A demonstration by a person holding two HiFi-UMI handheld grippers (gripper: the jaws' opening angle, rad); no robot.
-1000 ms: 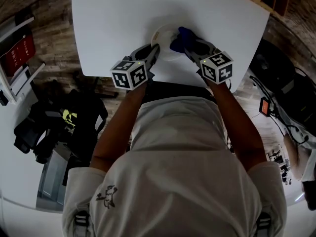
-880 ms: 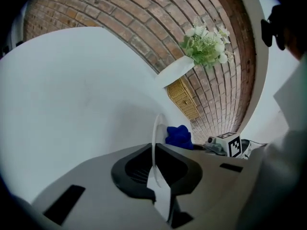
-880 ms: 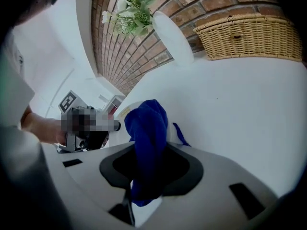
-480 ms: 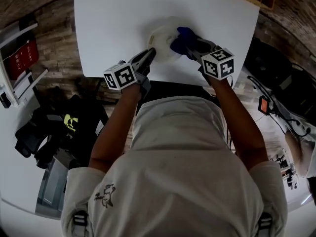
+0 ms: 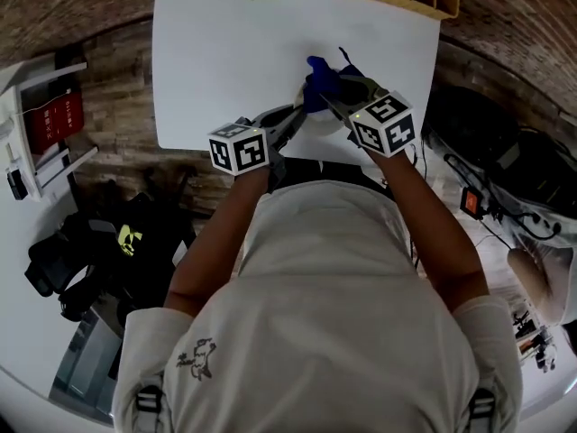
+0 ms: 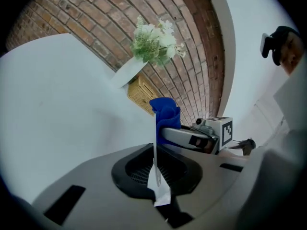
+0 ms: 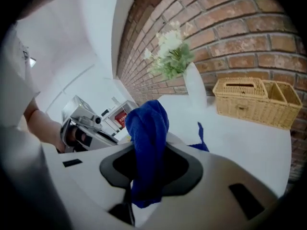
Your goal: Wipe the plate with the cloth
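Blue cloth (image 7: 148,128), pinched in the right gripper (image 7: 146,171), sits just right of the upright white plate (image 6: 159,189), whose rim the left gripper (image 6: 156,171) has just tightened on.

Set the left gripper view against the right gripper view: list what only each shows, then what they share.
Only left: the plate edge-on in the left gripper's fingers, which have just been closing on it, and the right gripper. Only right: the left gripper from outside, and how the right gripper's fingers clamp the cloth. Both: cloth, flowers, wicker basket, brick wall, white table.
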